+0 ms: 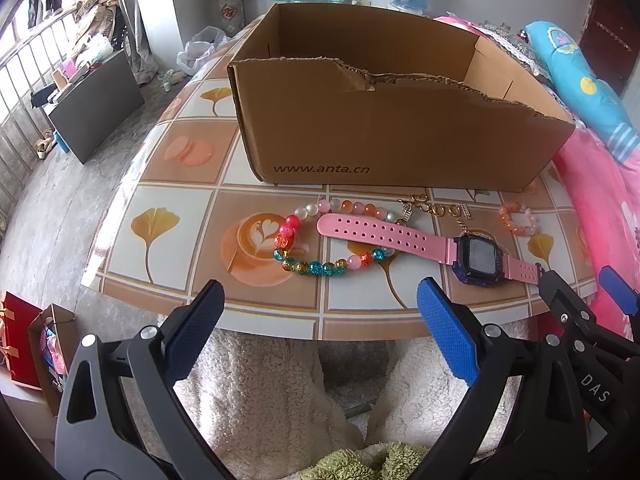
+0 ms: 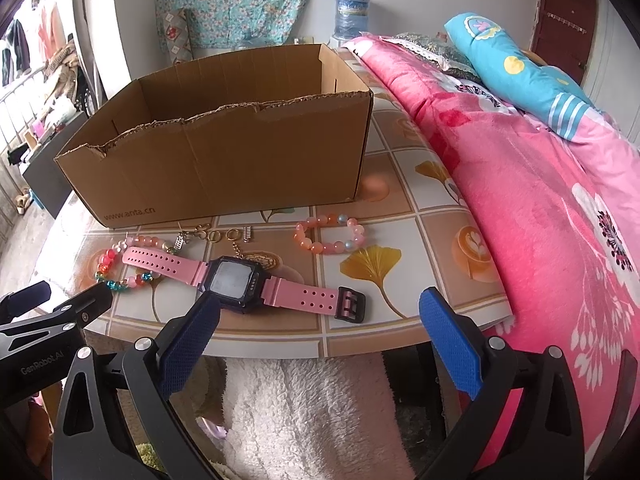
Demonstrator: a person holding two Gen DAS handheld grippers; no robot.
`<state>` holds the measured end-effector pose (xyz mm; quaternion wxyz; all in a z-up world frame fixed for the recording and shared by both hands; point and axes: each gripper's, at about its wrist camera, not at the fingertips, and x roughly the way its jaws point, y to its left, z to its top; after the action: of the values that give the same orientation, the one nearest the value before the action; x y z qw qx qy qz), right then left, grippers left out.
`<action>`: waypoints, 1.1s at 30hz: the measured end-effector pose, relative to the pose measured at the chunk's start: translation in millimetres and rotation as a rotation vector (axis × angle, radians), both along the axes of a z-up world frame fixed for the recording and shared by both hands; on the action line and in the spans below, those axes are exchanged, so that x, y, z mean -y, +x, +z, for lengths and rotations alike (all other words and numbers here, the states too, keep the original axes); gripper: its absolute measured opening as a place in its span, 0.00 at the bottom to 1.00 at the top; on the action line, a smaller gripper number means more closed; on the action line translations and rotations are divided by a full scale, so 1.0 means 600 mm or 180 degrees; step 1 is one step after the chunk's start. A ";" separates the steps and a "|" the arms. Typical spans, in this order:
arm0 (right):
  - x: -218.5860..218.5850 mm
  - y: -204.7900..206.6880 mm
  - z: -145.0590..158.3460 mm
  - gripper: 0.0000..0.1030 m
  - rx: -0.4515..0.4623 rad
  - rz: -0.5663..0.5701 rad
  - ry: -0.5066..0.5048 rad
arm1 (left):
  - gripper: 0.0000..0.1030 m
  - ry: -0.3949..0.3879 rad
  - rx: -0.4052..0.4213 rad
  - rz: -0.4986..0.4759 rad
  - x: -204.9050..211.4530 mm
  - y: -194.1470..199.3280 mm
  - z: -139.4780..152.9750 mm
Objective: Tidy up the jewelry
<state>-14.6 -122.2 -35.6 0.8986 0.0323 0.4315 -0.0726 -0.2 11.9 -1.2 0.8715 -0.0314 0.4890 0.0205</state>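
Both grippers, left gripper (image 1: 320,320) and right gripper (image 2: 320,328), hung spread, empty; the light, floppy watch (image 2: 236,284) seemed best pinched at its stiff case.

Cardboard box (image 2: 216,152) sits on the table (image 2: 436,240), upper centre of both views, open top. In front of it, toward the lower frame, jewelry lies in a row on the table. Watch (image 2: 236,284) lies flat at centre of the right wrist view, its strap end overlapping the large bead bracelet (image 1: 320,240) to its left. Small metal pieces (image 2: 216,236) lie between watch and box. Small bead bracelet (image 2: 332,234) lies right of them, apart from the watch. Bed (image 2: 540,200) runs along the table's right edge.
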 end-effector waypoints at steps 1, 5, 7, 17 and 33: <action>0.000 0.000 0.000 0.95 0.0001 0.0001 -0.0005 | 0.90 -0.0001 -0.0001 0.0003 0.000 0.000 0.000; 0.000 -0.002 0.000 0.95 0.0016 0.0000 -0.0024 | 0.90 0.0001 -0.0001 0.0005 -0.001 0.000 0.000; 0.000 -0.003 0.001 0.95 0.0019 -0.0010 -0.0040 | 0.90 0.0003 0.0001 0.0006 -0.001 0.000 0.000; 0.002 -0.004 0.003 0.95 0.0061 -0.0009 -0.0097 | 0.90 0.0010 0.0015 0.0009 -0.003 0.001 -0.001; -0.017 0.011 0.000 0.92 0.0357 0.1381 0.0152 | 0.91 -0.0100 0.0558 -0.0433 -0.015 -0.013 0.019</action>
<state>-7.7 -112.3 -35.3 0.9147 -0.0360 0.3793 0.1346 -7.8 20.9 10.4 0.9097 -0.0135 0.4122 -0.0492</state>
